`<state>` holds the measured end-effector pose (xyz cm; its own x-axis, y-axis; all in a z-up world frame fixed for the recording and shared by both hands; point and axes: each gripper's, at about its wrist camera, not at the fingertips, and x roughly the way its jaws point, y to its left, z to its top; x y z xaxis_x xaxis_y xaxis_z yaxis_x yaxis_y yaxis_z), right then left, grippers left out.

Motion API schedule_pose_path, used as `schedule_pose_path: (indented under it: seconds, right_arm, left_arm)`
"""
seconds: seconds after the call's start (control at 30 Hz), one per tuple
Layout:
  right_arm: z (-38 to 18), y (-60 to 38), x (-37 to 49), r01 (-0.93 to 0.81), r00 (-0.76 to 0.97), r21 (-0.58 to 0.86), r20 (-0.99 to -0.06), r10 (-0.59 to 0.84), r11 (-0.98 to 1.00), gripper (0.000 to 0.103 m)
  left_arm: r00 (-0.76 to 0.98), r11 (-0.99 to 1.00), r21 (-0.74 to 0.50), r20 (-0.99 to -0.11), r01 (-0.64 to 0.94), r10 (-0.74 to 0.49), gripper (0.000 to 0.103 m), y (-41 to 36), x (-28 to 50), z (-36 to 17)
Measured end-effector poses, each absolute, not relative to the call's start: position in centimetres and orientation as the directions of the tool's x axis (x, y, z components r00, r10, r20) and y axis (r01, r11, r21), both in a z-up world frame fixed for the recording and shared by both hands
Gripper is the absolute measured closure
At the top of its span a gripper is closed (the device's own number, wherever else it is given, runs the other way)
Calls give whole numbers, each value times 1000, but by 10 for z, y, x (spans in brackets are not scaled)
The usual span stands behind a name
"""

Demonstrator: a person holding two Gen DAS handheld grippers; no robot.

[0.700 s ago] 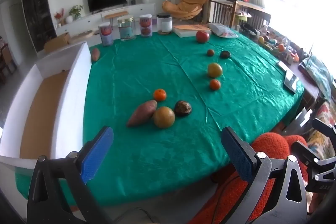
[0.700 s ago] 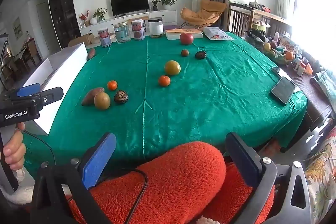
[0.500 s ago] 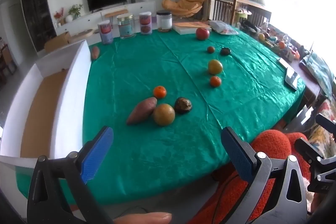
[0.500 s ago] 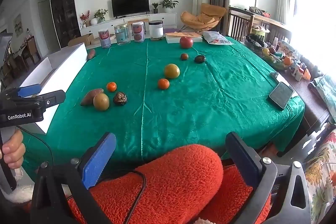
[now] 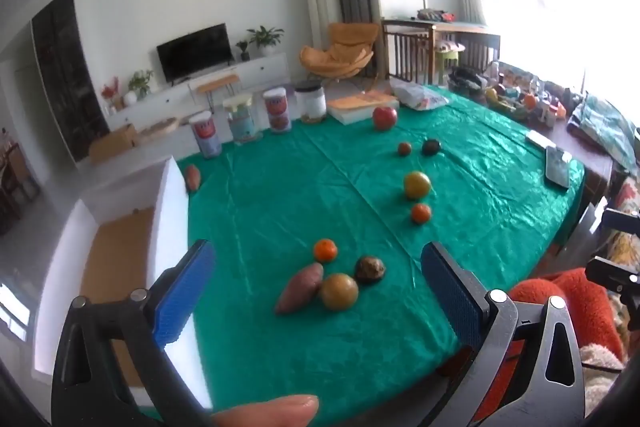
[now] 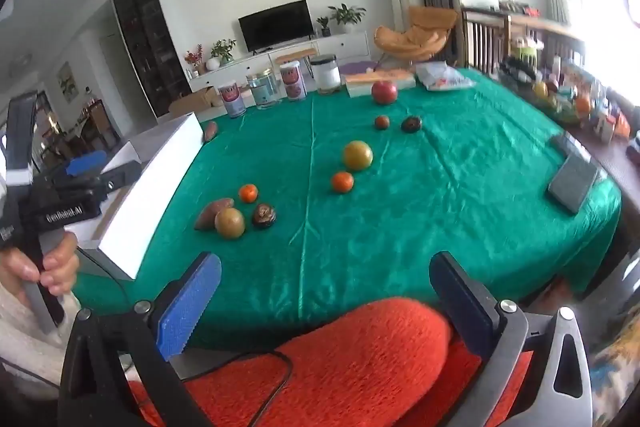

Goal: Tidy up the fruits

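Four pieces sit bunched nearest me: sweet potato (image 5: pixel 299 287), yellow-green fruit (image 5: pixel 339 291), dark fruit (image 5: pixel 370 269), small orange (image 5: pixel 325 250), all on the green cloth (image 5: pixel 280 211) just right of the white box (image 5: pixel 170 227). That box is my landmark. Left gripper (image 5: pixel 316 291) frames the bunch dead ahead btwn its blue pads, so I'd say left is the nearer hand. Potato's long axis runs diagonally, far end tipped right, away from the box; it touches the yellow-green fruit, so a clean pinch looks tight.

Left gripper is spread wide w/ nothing in it, angled down, short of the bunch. Right gripper (image 6: pixel 324 295) is also spread wide, nothing held, low over my red lap (image 6: pixel 360 355), bunch off to its left. Other fruit lies further right of the box: orange (image 6: pixel 342 181), bigger yellow fruit (image 6: pixel 357 155), apple (image 6: pixel 384 92).
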<state>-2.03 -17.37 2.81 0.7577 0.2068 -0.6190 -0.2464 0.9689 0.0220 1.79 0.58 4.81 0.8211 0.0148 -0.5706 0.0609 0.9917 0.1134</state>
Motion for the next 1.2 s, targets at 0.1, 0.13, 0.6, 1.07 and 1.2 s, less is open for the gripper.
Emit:
schedule_pose_path:
  seconds: [0.1,0.13,0.6,1.07,1.2]
  right_arm:
    - [39,-168,-6,-261,734,-62,-661,156,963,0]
    - [42,-169,-2,-261,718,-37,-676,169,965,0]
    - [-10,-158,-24,-32,696,113,-711,103,993,0]
    - [-8,-157,-28,-38,723,100,-684,96,994,0]
    - [-9,-155,-28,-47,721,93,-686,98,995,0]
  left_arm:
    - [833,998,45,-552,44,-12,0,11,21,63]
    - [833,999,12,-552,34,-21,0,12,20,62]
    - [704,1000,22,-710,6,11,0,-11,3,-10]
    - [661,1000,-27,-750,12,-28,0,-10,9,-16]
    - [663,999,-32,-747,20,-37,0,-10,7,-16]
